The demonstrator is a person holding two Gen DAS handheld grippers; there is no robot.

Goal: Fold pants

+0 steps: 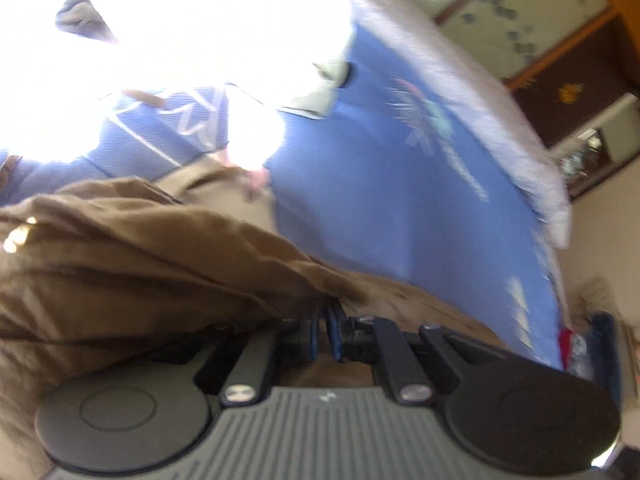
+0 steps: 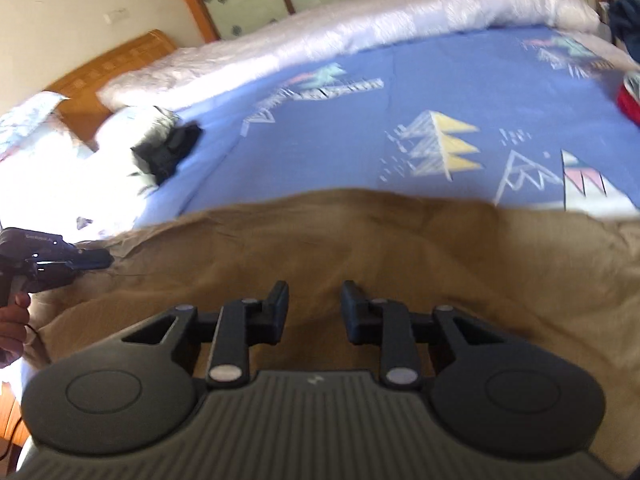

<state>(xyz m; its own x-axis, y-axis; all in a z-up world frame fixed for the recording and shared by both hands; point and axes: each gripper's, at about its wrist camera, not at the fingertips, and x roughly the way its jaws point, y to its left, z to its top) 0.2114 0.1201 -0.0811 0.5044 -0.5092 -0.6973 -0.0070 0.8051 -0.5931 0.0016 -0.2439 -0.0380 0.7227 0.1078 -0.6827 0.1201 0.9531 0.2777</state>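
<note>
While the brown cotton pants (image 2: 360,248) are lying spread across the near part of the bed's blue sheet with printed triangle patterns (image 2: 360,120), the left hand-held gripper (image 1: 325,330) is sitting with its black fingers pressed together on a bunched fold of that fabric, which is draping over its left side in the left wrist view. In the right wrist view that same gripper is showing at the far left edge, a hand (image 2: 14,320) wrapping its handle, tip at the pants' left edge. Left of centre, a small black object (image 2: 168,152) is resting on the sheet, well apart from the pants; too blurred to identify. Centre: the right hand-held gripper (image 2: 314,308) is hovering over the pants' middle, jaws partly apart, nothing between them, only flat cloth showing beyond. A pale quilted blanket (image 2: 360,20) is running along the far side of the bed. Far right, a red item (image 2: 628,100) is lying at the sheet's edge.
</note>
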